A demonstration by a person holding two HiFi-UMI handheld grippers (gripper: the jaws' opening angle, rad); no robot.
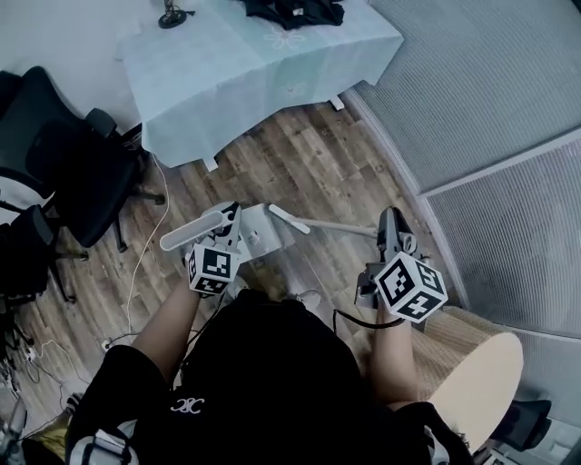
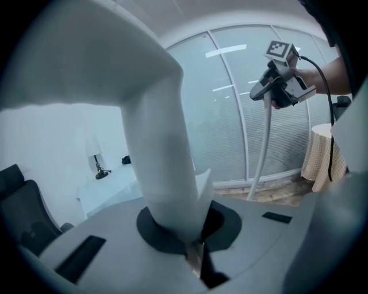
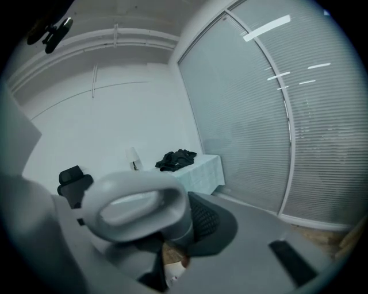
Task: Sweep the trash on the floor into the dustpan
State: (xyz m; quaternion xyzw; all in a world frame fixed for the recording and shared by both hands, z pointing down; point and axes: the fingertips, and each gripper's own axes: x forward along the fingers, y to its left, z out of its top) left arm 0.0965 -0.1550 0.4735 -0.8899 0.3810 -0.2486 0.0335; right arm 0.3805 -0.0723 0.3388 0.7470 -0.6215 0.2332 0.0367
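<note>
My left gripper (image 1: pixel 227 232) is shut on the thick grey-white handle (image 1: pixel 192 231) of the dustpan (image 1: pixel 260 232), which hangs low over the wooden floor in front of me. In the left gripper view that dustpan handle (image 2: pixel 164 166) fills the space between the jaws of the left gripper (image 2: pixel 190 232). My right gripper (image 1: pixel 392 229) is shut on the broom's white pole (image 1: pixel 331 223), which slants down to the dustpan. The broom's grey loop end (image 3: pixel 135 207) sits between the jaws of the right gripper (image 3: pixel 172 232). The right gripper (image 2: pixel 280 80) also shows in the left gripper view. I can make out no trash.
A table with a pale blue cloth (image 1: pixel 254 64) stands ahead, with black clothes (image 1: pixel 295 11) and a lamp (image 1: pixel 170 16) on it. Black office chairs (image 1: pixel 64 173) and floor cables (image 1: pixel 136 272) are at left. A beige-clothed round table (image 1: pixel 472 363) and a blinded glass wall (image 1: pixel 490 118) are at right.
</note>
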